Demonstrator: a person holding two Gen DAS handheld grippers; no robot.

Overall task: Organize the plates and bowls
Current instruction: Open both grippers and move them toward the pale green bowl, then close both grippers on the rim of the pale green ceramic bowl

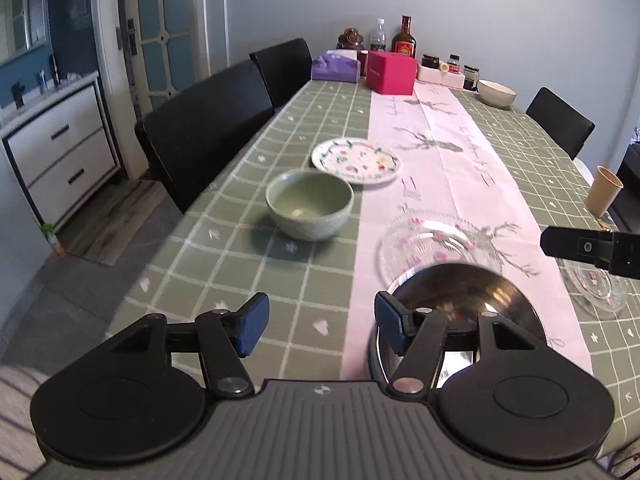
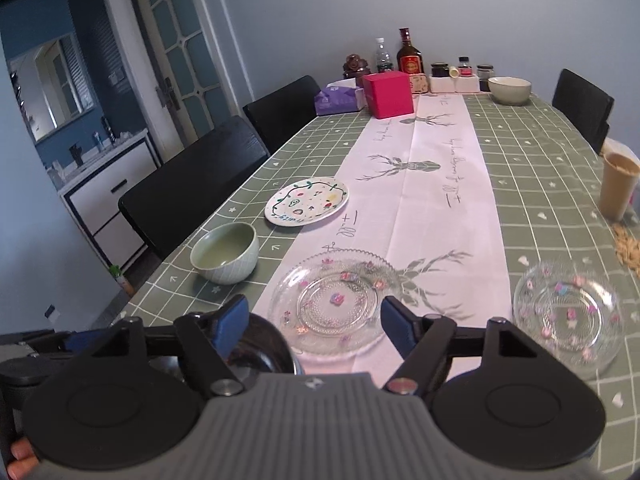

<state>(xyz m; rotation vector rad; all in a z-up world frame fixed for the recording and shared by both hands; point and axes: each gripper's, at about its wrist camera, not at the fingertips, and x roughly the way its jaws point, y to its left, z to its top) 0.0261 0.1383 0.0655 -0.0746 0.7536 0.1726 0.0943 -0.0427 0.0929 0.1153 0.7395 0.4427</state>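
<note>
My left gripper point(image 1: 318, 326) is open above the table's near edge, with a steel bowl point(image 1: 464, 300) under its right finger. A green bowl point(image 1: 309, 204) and a painted white plate point(image 1: 356, 160) lie ahead of it. A large glass plate point(image 1: 432, 240) sits just beyond the steel bowl. My right gripper point(image 2: 314, 326) is open and empty over the near edge of that glass plate point(image 2: 332, 300). A small glass plate point(image 2: 568, 312) lies to its right. The green bowl point(image 2: 225, 252), the painted plate point(image 2: 307, 201) and the steel bowl point(image 2: 260, 348) show at left.
A cream bowl point(image 2: 510, 90), a pink box point(image 2: 390, 94), a tissue box point(image 2: 336, 100) and bottles and jars stand at the far end. A tan cup point(image 2: 618, 188) stands at the right edge. Black chairs point(image 1: 208, 120) line the left side.
</note>
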